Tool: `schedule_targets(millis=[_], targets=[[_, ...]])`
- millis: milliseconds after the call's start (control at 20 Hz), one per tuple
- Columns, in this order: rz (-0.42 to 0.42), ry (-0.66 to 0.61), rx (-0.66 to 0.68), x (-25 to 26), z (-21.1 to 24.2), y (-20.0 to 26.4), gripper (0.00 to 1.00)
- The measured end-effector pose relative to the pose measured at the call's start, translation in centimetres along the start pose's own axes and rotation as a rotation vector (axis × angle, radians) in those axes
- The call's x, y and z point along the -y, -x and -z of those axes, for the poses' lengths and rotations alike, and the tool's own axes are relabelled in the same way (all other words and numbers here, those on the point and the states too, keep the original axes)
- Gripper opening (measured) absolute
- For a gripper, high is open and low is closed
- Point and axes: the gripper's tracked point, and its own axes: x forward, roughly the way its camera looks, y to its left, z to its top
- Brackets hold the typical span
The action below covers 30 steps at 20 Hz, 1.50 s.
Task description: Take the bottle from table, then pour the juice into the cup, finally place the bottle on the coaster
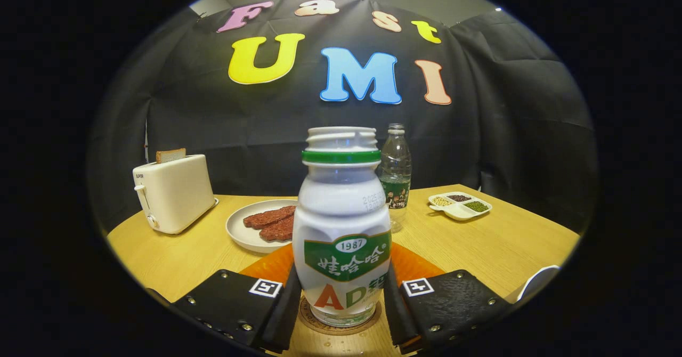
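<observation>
Tight between the fingers, open tabletop out to the sides

The white plastic bottle with a green neck ring [342, 224] stands upright on the round cork coaster [341, 322], filling the gap in the gripper [341, 306], a finger close on each side. Just beyond it stand a clear plastic water bottle [395, 178] and a white plate of reddish-brown meat slices [256, 229]. Bare wooden table [506, 245] lies ahead to the right.
</observation>
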Motion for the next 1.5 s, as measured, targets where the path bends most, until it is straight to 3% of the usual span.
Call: schedule_targets(millis=[800, 1100, 1500], targets=[[-0.001, 0.023, 0.008, 0.2, -0.2, 0.6, 0.73], [0.008, 0.028, 0.077, 0.3, -2.8, 1.7, 0.89], [0.018, 0.0, 0.159, 0.9, -6.9, 4.7, 0.88]])
